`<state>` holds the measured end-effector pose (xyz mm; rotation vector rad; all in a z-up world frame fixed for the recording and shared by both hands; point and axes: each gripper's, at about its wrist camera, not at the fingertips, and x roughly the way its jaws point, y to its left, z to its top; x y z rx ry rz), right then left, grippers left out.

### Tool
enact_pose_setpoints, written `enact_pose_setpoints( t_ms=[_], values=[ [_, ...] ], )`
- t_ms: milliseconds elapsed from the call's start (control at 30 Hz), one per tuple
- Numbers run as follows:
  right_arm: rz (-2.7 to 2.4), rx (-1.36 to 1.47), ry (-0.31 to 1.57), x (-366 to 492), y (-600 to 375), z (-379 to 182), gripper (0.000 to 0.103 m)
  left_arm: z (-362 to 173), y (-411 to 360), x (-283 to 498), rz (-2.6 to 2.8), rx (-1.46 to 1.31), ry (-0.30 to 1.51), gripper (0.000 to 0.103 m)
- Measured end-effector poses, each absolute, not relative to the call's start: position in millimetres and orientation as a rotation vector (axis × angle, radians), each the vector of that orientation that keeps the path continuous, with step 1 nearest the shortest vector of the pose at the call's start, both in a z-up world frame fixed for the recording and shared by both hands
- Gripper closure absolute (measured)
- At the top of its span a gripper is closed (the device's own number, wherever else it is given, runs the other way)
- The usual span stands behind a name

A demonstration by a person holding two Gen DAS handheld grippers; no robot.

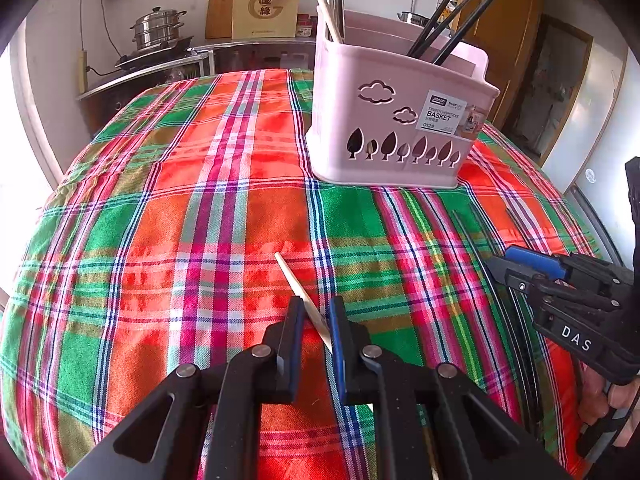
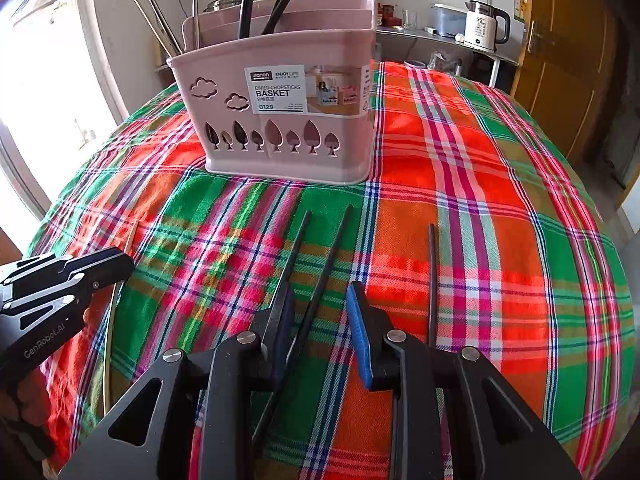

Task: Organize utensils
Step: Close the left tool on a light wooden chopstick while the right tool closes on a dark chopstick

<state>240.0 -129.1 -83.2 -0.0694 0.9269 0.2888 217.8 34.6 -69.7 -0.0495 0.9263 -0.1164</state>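
Note:
A pink divided chopstick basket (image 1: 400, 120) (image 2: 296, 120) stands on the plaid tablecloth and holds black, wooden and metal chopsticks. My left gripper (image 1: 317, 308) is open, its jaws on either side of a wooden chopstick (image 1: 298, 288) lying on the cloth. My right gripper (image 2: 320, 300) is open over two black chopsticks (image 2: 328, 248) lying side by side. A third black chopstick (image 2: 432, 280) lies just right of it. The right gripper also shows in the left wrist view (image 1: 516, 268); the left gripper shows in the right wrist view (image 2: 116, 260).
The plaid cloth (image 1: 200, 220) covers a round table. Behind it are a counter with a steel steamer pot (image 1: 158, 28), a paper bag (image 1: 266, 10), a white kettle (image 2: 486, 26) and a wooden door (image 2: 560, 60).

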Motion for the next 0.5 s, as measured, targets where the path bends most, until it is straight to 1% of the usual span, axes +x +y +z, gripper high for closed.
enact_pose_setpoints(
  t_ms=[133,167,200,233,333,500],
  values=[
    [0.323,-0.092,0.929,244.2,-120.1,-83.7,0.075,-69.0,36.4,227.2,-0.117,-0.037,0.945,0.089],
    [0.325,-0.094,0.928,245.5,-120.5,-83.8,0.078,-69.1,36.1,229.8,-0.119,-0.033,0.948,0.090],
    [0.322,-0.088,0.932,247.6,-122.7,-84.0,0.086,-69.1,35.0,232.0,-0.121,-0.026,0.950,0.091],
    [0.326,-0.074,0.938,250.4,-126.1,-83.9,0.091,-69.1,33.2,233.8,-0.125,-0.014,0.950,0.091],
    [0.350,-0.030,0.962,260.5,-133.4,-83.8,0.092,-69.2,28.8,238.0,-0.140,0.005,0.951,0.091],
    [0.356,-0.036,0.976,270.4,-130.4,-82.5,0.092,-69.0,29.1,247.7,-0.154,-0.010,0.966,0.091]
  ],
)
